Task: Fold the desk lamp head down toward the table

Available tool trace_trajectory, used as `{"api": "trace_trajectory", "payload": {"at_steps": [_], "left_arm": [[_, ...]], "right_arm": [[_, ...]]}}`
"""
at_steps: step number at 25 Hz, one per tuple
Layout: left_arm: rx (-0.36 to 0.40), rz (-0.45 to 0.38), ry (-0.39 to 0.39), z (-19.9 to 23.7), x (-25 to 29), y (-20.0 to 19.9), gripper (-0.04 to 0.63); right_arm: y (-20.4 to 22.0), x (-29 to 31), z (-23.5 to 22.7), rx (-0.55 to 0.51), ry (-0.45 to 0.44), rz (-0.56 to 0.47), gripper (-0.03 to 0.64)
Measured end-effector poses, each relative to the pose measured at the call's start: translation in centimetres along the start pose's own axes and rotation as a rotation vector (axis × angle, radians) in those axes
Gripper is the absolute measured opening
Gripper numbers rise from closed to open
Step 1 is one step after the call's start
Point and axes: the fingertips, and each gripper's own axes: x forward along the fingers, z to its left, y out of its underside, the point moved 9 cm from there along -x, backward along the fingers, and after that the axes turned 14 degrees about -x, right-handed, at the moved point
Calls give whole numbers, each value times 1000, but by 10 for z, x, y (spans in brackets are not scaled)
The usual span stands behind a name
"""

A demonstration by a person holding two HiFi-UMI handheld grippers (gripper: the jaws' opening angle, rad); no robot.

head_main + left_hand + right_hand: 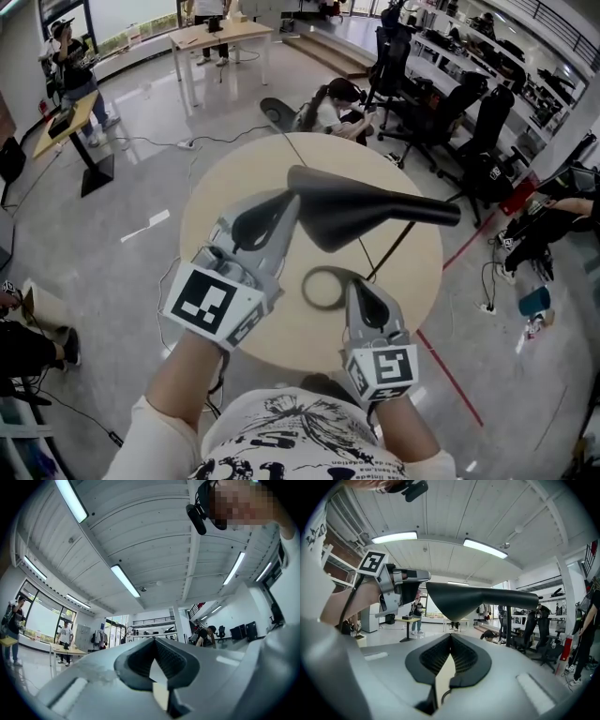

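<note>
A black desk lamp stands on the round beige table point(225, 202). Its long flat head point(375, 208) lies roughly level, high above the ring-shaped base point(323, 288). A thin stem point(392, 248) slants up from the base to the head. My left gripper point(286, 208) is shut, its tips against the head's left end, with nothing between them; the left gripper view shows only ceiling past the shut jaws point(153, 641). My right gripper point(356, 284) is shut and empty, low beside the base ring. From it, the head point(478, 599) hangs overhead with the left gripper point(401, 588) at its left end.
The lamp's thin cord point(319, 173) runs across the table toward the far edge. Beyond the table a person point(333, 108) sits on the floor near black office chairs point(441, 112). A wooden desk point(220, 37) stands farther back. A red line point(450, 375) marks the floor at right.
</note>
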Motion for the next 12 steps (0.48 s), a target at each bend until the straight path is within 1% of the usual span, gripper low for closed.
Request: {"api": "trace_trajectory", "payload": {"at_steps": [3, 6, 12], "left_arm": [[-16, 20, 16, 3, 1, -2, 5], [-12, 29, 16, 5, 2, -1, 5], [-18, 81, 7, 3, -1, 14, 5]], "right_arm": [[0, 1, 1, 1, -4, 3, 9], [4, 2, 0, 14, -2, 13, 9], [14, -3, 4, 31, -12, 45, 9]]}}
